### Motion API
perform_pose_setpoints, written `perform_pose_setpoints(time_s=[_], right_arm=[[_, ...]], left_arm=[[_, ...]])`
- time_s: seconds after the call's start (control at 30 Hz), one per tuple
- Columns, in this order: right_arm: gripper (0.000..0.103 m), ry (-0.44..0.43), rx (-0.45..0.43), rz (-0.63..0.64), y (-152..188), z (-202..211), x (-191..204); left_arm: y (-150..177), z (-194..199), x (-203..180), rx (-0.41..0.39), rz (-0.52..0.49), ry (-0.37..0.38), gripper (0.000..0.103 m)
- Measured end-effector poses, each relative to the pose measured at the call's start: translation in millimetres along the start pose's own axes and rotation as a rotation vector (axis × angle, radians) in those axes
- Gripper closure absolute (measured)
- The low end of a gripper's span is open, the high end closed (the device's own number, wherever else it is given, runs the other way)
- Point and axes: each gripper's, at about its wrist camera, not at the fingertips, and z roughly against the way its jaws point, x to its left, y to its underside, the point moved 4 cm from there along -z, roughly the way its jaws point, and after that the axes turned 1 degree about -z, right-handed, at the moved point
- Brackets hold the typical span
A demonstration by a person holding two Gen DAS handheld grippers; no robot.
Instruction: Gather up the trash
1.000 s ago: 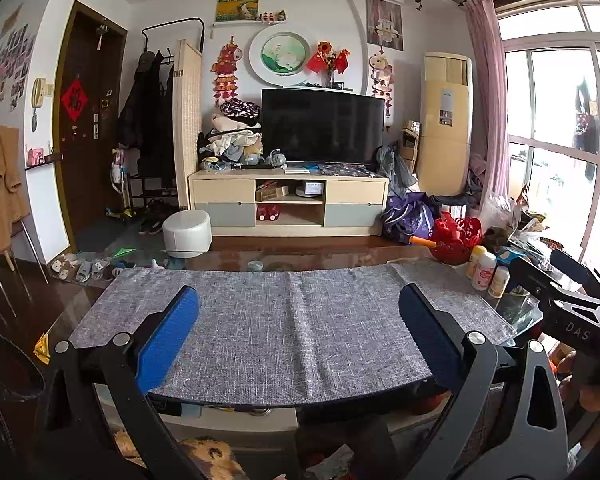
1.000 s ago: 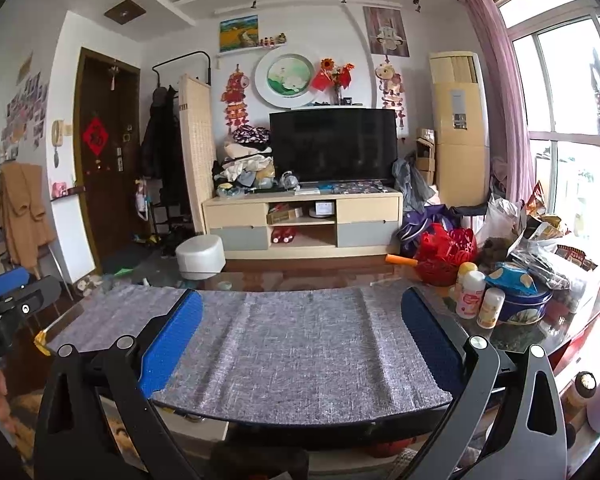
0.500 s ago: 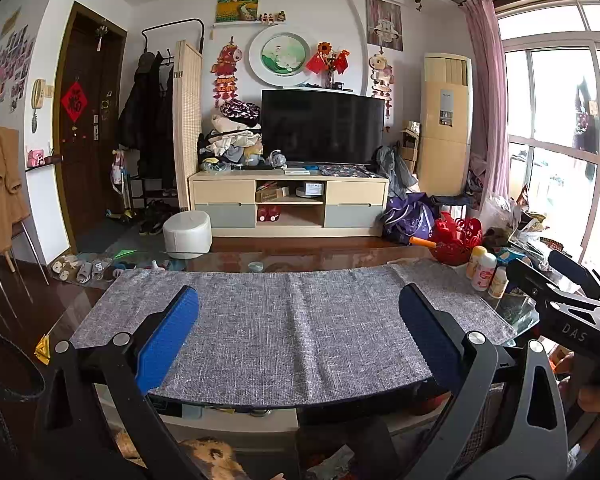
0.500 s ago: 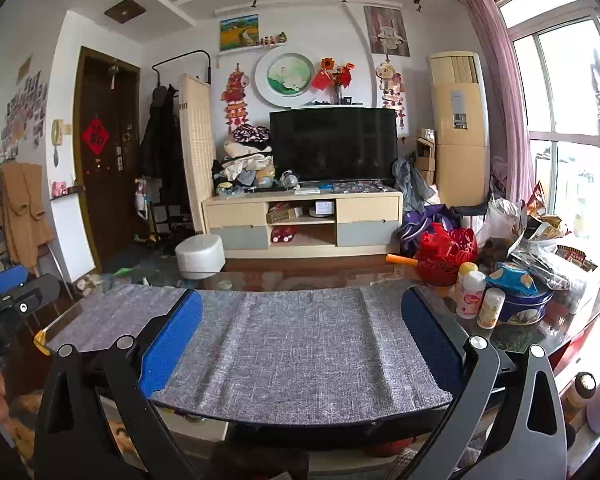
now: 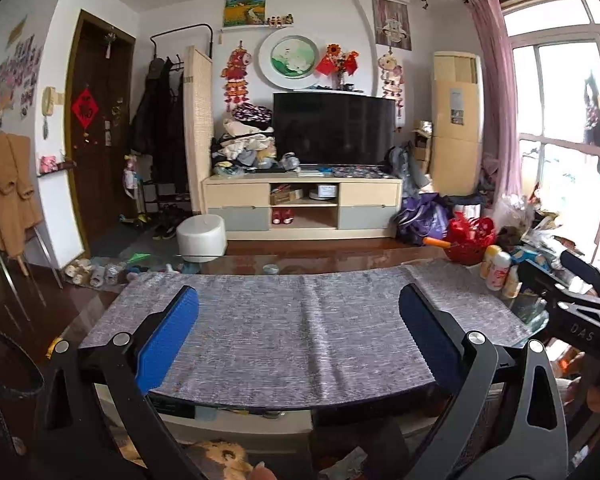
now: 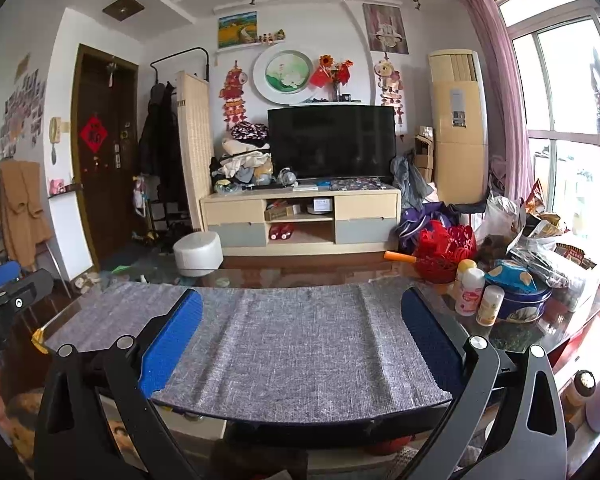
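Both grippers are held level at the near edge of the glass-topped coffee table [image 6: 548, 332], side by side, looking across it, which reads as a starting pose. The left gripper [image 5: 298, 320] has its blue-padded fingers spread wide with nothing between them. The right gripper [image 6: 300, 324] is likewise released and empty.

The grey woven cloth mat [image 6: 300, 340] covers most of the tabletop and is bare; no loose trash lies on it in either view. Clutter sits only at the table's right end, likely pushed aside to keep the mat free: three small white-and-yellow plastic bottles [image 6: 470, 292], a round blue cookie tin [image 6: 522, 302] with a blue snack bag on top, a red cut-out basket [image 6: 444, 252], and crinkled plastic bags and wrappers [image 6: 540, 240] by the window.

The trash to collect is probably in that wrapper pile, though which pieces count cannot be told. It lies nearer the right gripper, so that one likely reaches first. No bin is visible.
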Motion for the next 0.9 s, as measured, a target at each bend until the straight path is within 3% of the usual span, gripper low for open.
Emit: perform_pose_setpoints(time_s=[0.27,0.57,0.9], right_arm=[[0.003,0.009,-0.002,-0.007,2.6,-1.2,-5.0],[0.003,0.005,0.001,-0.010,3.9,-1.6,-7.6],[0.003,0.007,-0.006,-0.021,3.0,3.5,-11.6]], left_arm=[[0.6,-1.7,2.4,0.009,0.045,0.063,0.008],[2.8,-2.0,2.0,-0.004,0.040,0.061,0.008],[7.1,-9.4,4.1,0.045,0.064,0.072,0.008]])
